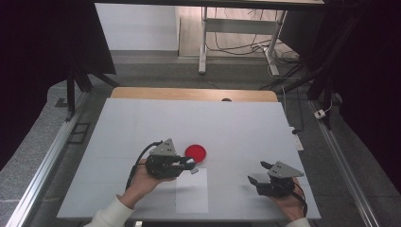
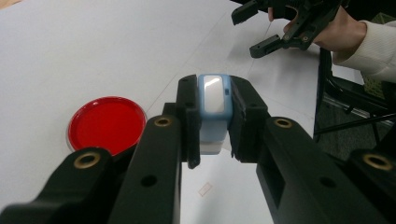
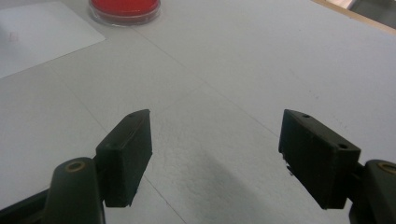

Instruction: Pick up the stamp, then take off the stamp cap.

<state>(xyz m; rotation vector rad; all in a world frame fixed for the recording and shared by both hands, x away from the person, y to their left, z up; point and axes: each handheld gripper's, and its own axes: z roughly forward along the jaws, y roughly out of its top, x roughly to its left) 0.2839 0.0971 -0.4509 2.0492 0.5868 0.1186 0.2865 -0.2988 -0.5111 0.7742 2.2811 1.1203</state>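
My left gripper [image 1: 193, 166] is shut on a small light-blue block with a white face [image 2: 214, 100], held just above the table between both black jaws. Just beyond and to its left lies a round red dish [image 1: 195, 152], which the left gripper view shows at the lower left [image 2: 106, 123]. A white paper sheet [image 1: 191, 191] lies flat under and in front of the held block. My right gripper [image 1: 259, 172] rests near the front right of the table, jaws wide open with nothing between them [image 3: 215, 154]. The left gripper view catches it far off [image 2: 261, 28].
The table has a white top [image 1: 236, 127] with a wooden strip along its far edge [image 1: 194, 93]. Metal rails run along both sides. Desk legs and cables stand on the floor beyond.
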